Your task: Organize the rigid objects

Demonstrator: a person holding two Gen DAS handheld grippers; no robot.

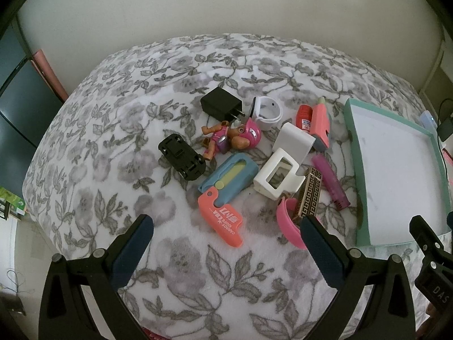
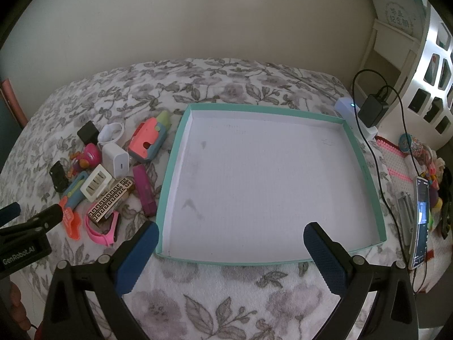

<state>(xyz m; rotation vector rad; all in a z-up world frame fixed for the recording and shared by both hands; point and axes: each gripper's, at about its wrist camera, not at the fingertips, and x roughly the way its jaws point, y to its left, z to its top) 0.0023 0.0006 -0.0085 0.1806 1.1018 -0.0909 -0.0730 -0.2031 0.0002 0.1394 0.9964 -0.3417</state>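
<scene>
A home bedroom: a bed with a floral blanket [image 2: 226, 306] against a plain wall [image 2: 212, 14], a phone [image 2: 421, 221] charging beside it.

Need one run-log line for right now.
left gripper: open, empty, over pile | right gripper: open, empty, over tray near edge | tray: nothing in it | orange knife case: on bedspread

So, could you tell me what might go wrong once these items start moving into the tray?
The pile is tight: the gold patterned box overlaps the pink wristband, so lifting one may drag the other. The soft floral blanket could let the shallow teal tray shift. Both hand-held grippers, left and right, are open and empty.
</scene>
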